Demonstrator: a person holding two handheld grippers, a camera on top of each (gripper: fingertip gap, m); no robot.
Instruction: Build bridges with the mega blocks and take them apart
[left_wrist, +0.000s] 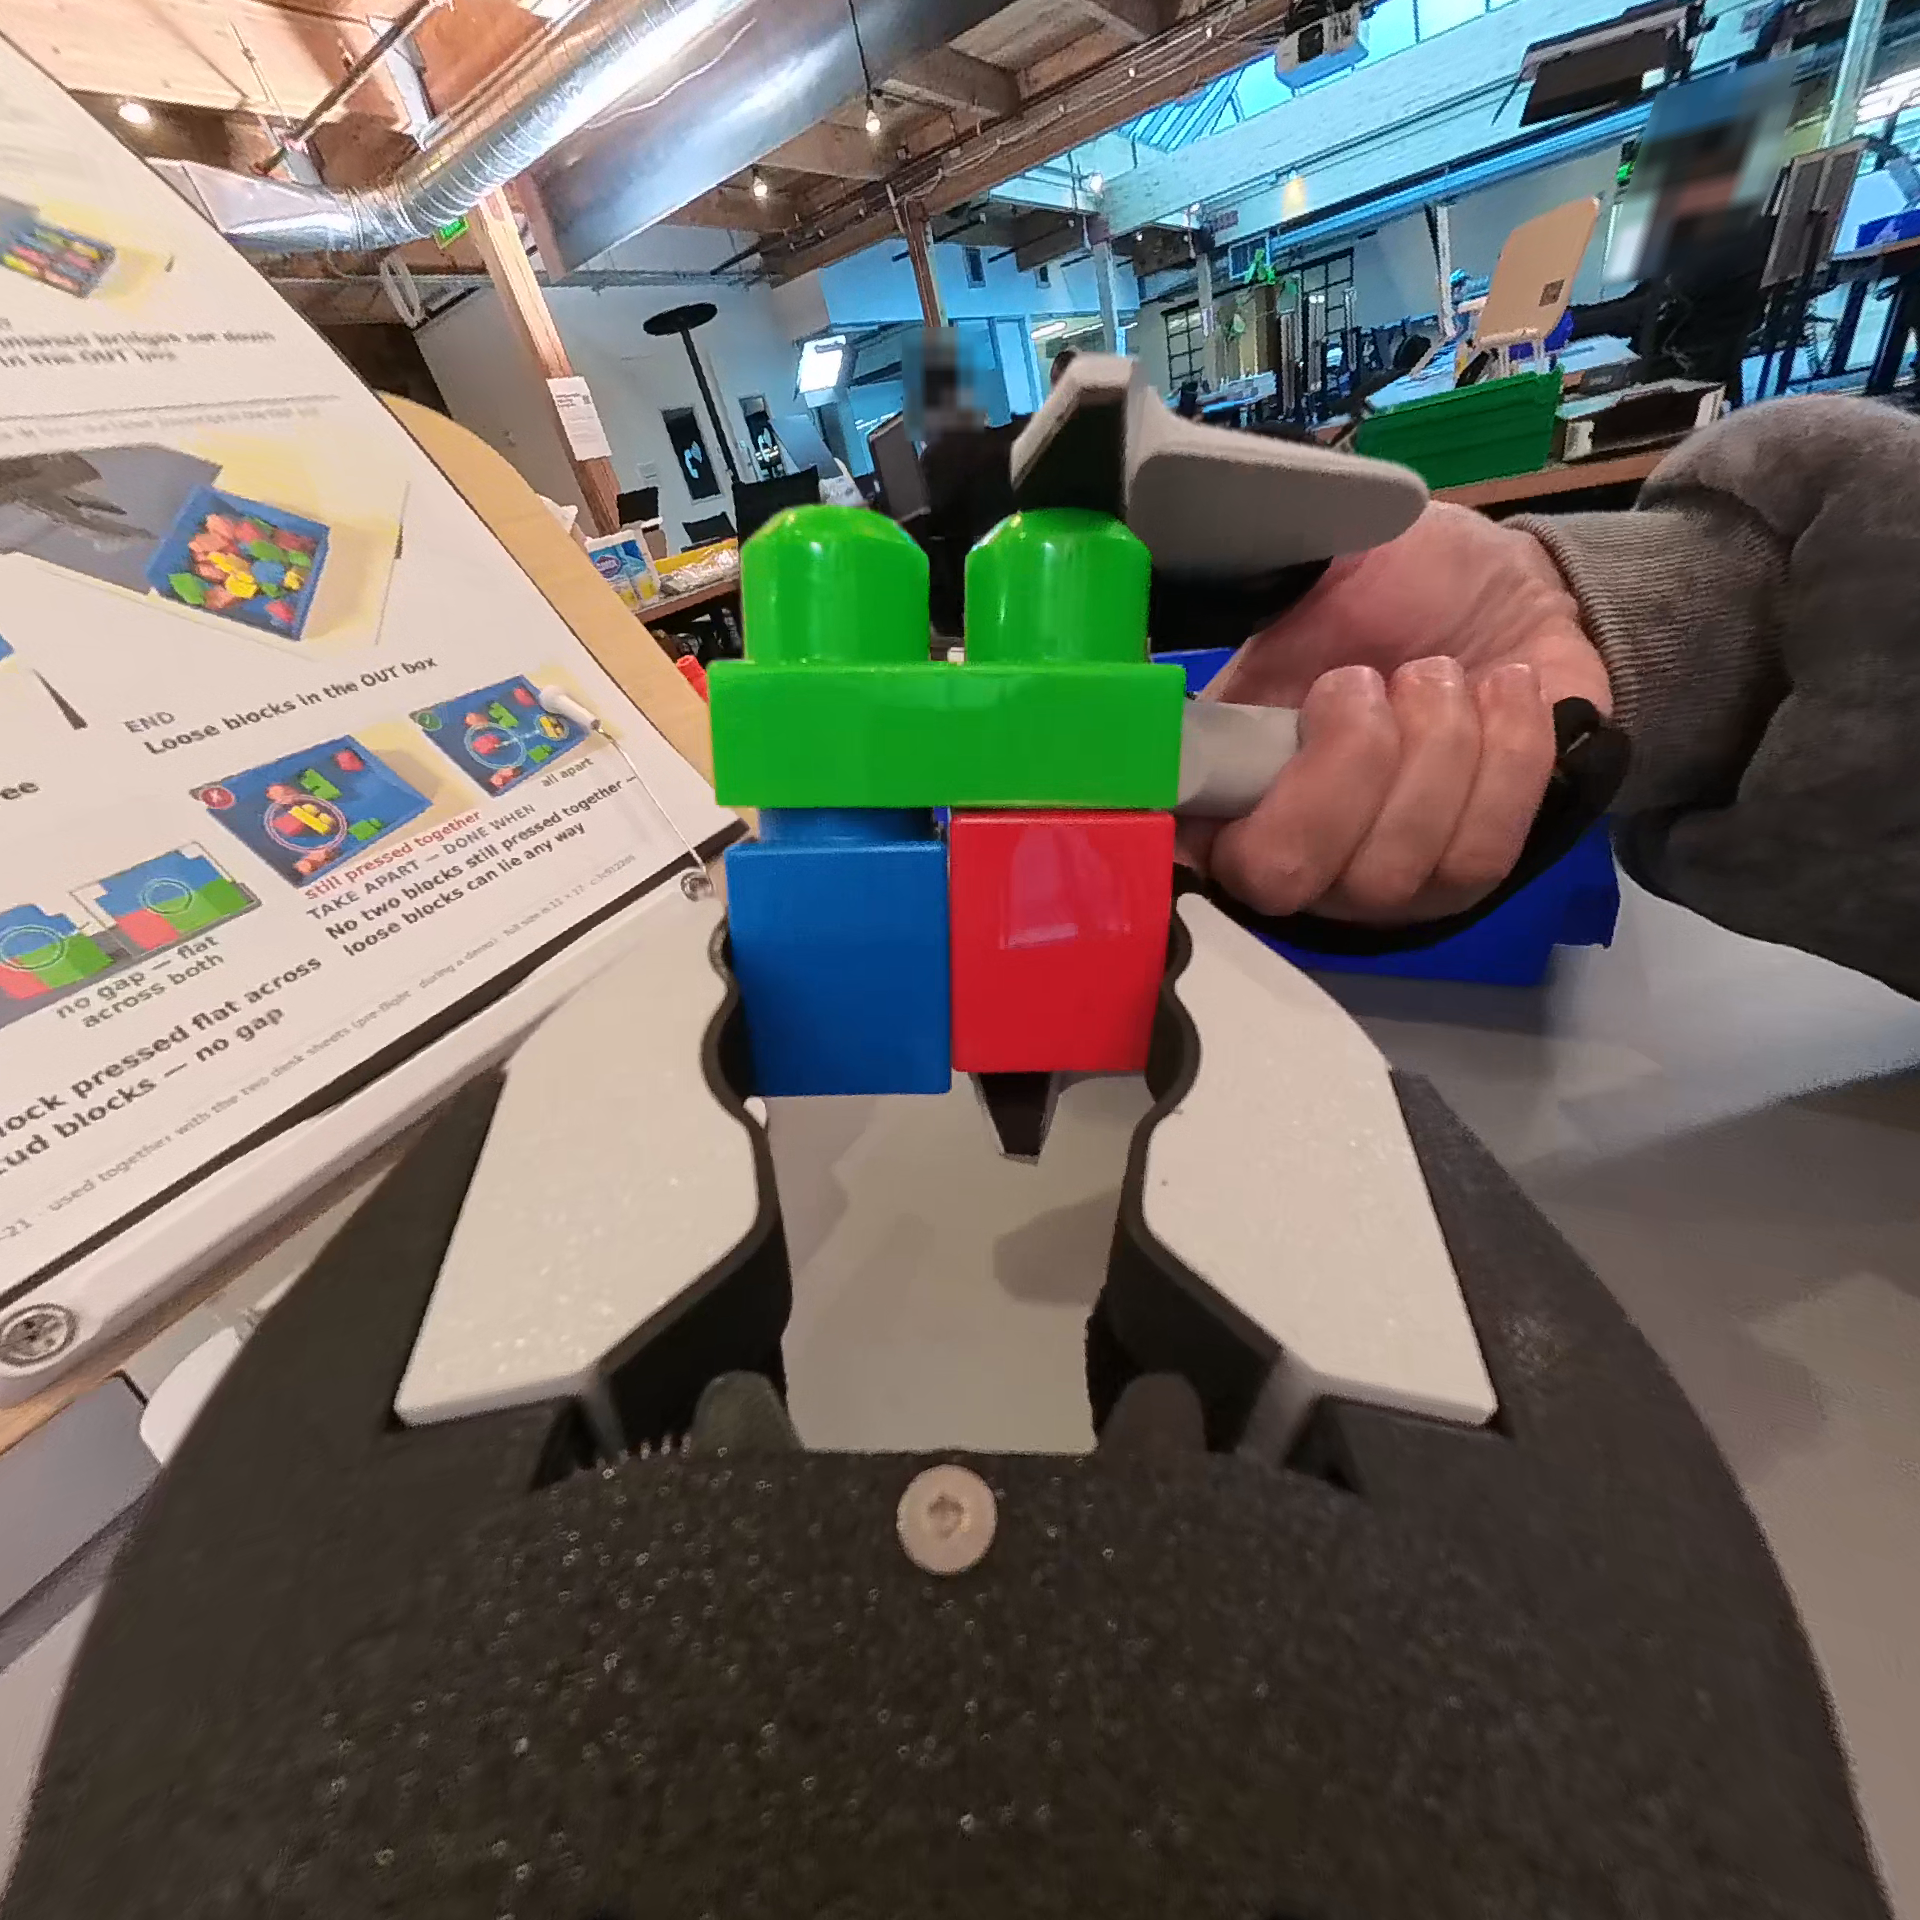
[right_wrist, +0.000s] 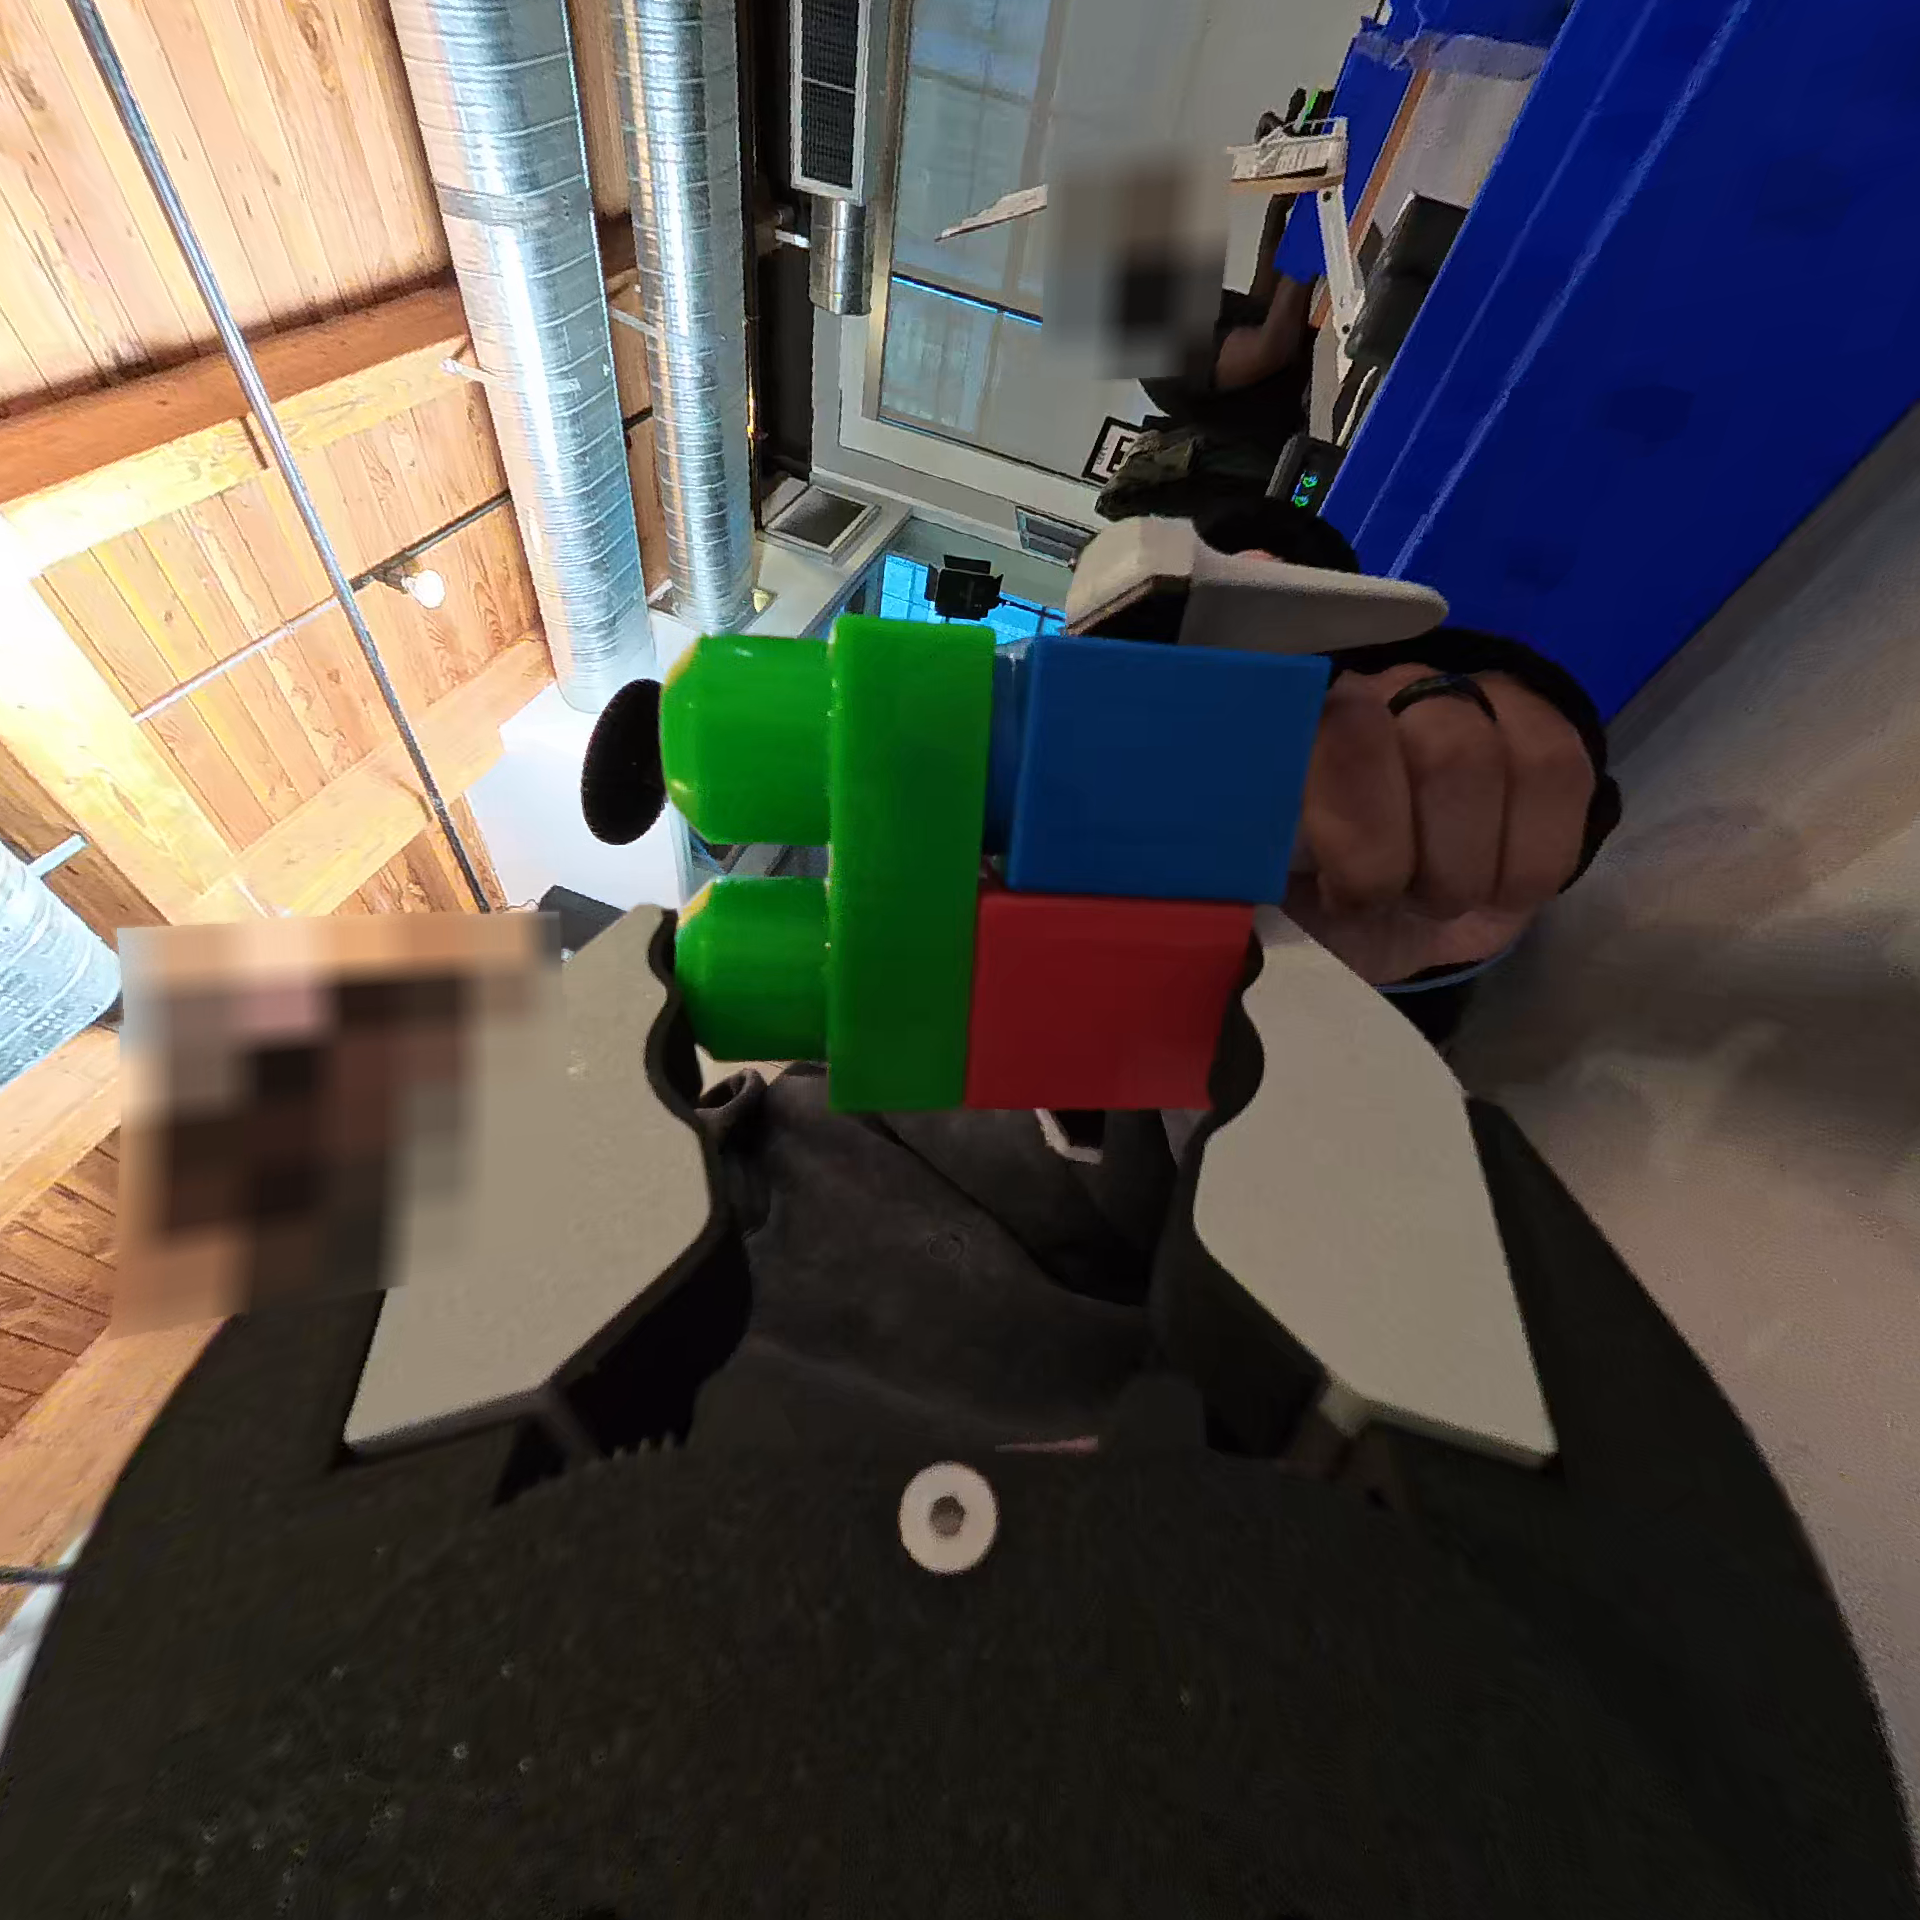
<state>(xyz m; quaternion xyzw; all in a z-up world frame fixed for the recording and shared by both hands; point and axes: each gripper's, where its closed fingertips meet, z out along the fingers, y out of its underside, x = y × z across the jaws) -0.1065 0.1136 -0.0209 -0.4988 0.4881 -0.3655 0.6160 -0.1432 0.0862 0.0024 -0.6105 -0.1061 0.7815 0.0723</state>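
Blue bin fills the upper right of the right wrist view, standing on grey tabletop; in the left wrist view only a slice of it shows at mid right behind the hand. Instruction board leans across the upper left of the left wrist view, with printed pictures of blocks.

Left claw fills the lower half of its own view, jaws clamped on the two lower blocks of the bridge: one finger against the outer face of the blue block, the other against the outer face of the red block. Bridge is held centre frame, off the tabletop.

Right claw fills the lower half of its view, clamped along the stack: left finger against a stud of the green block, right finger against the base of the red block. In the left wrist view it reaches in from the right, one finger over the green studs, the other behind the stack.

Right hand grips its handle at mid right; left hand sits behind the blue block in the right wrist view.

Green block spans flat across blue and red, which sit side by side, touching. A thin gap shows under the green block's blue end.
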